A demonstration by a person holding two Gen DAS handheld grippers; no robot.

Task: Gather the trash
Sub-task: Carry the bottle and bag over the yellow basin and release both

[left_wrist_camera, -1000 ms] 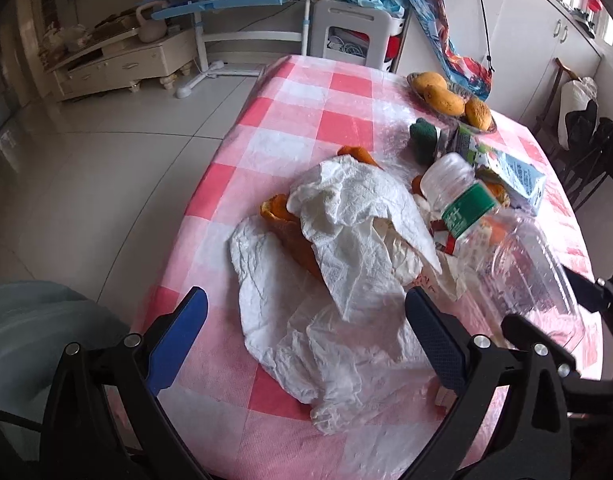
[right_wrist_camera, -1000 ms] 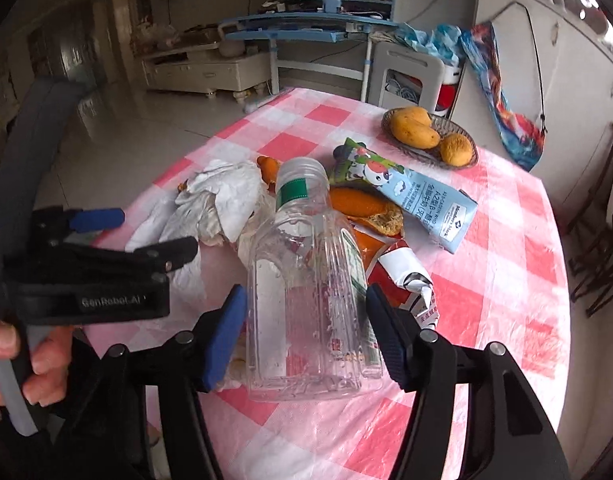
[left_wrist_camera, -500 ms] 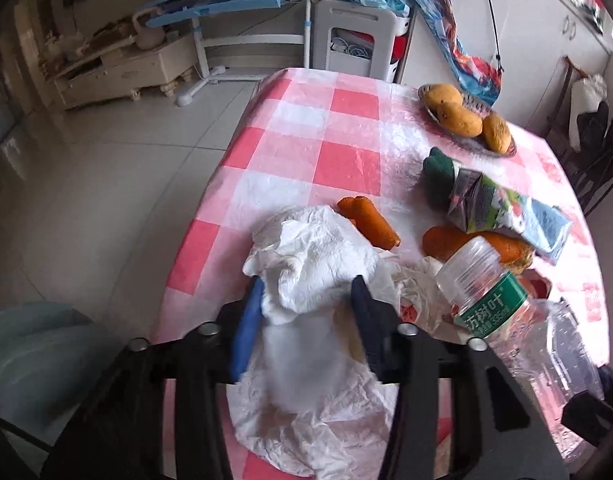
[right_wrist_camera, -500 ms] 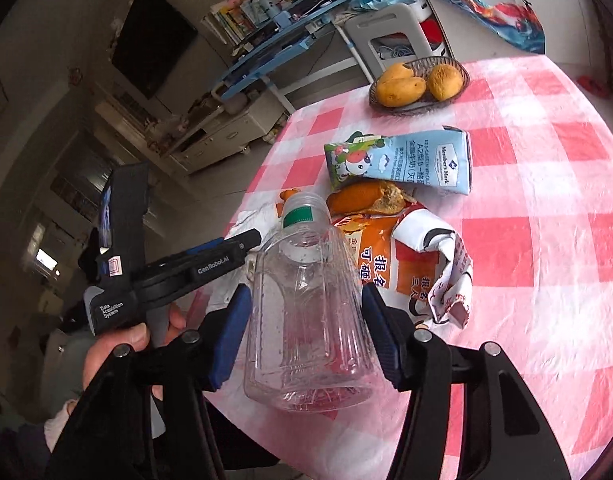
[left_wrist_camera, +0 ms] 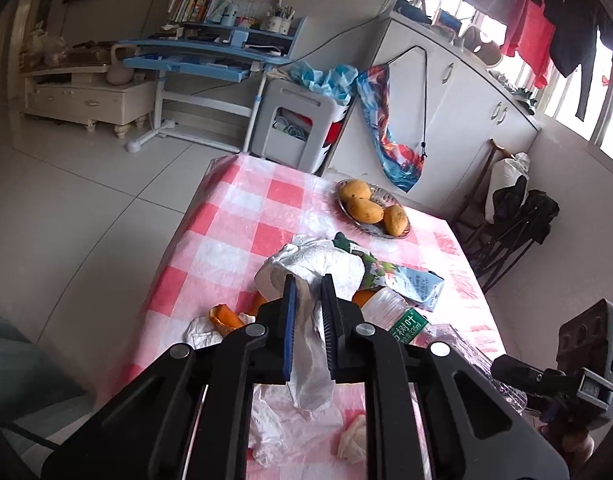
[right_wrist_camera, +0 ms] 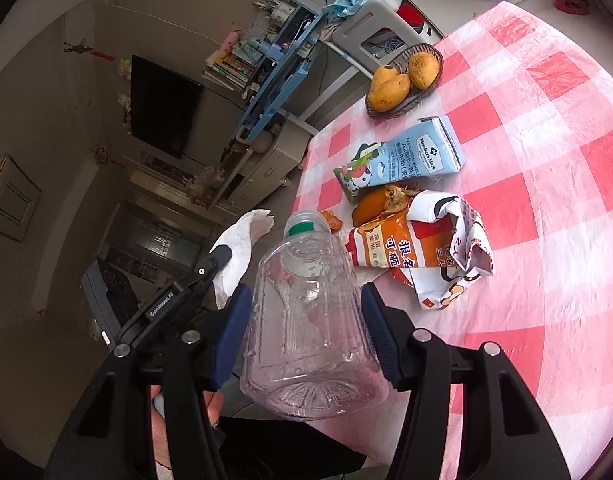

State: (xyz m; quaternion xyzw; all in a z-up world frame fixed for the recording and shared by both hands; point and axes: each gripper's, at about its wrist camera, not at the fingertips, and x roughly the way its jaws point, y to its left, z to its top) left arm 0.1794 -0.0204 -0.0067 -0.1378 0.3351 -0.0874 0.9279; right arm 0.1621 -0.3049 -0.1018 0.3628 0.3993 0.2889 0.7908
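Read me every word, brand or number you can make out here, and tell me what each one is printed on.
"Member's Mark": blue milk carton; its smaller print is unreadable.
"GenRobot.AI": left claw arm.
"报名", "可砸": orange snack bag.
"树叶", "335ml": green label on the clear plastic bottle.
Book spines: too small.

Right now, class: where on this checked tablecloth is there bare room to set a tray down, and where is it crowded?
Free: the far tablecloth left of the fruit basket, and the cloth right of the milk carton and snack bag. Crowded: the near middle, with orange peel and tissue.
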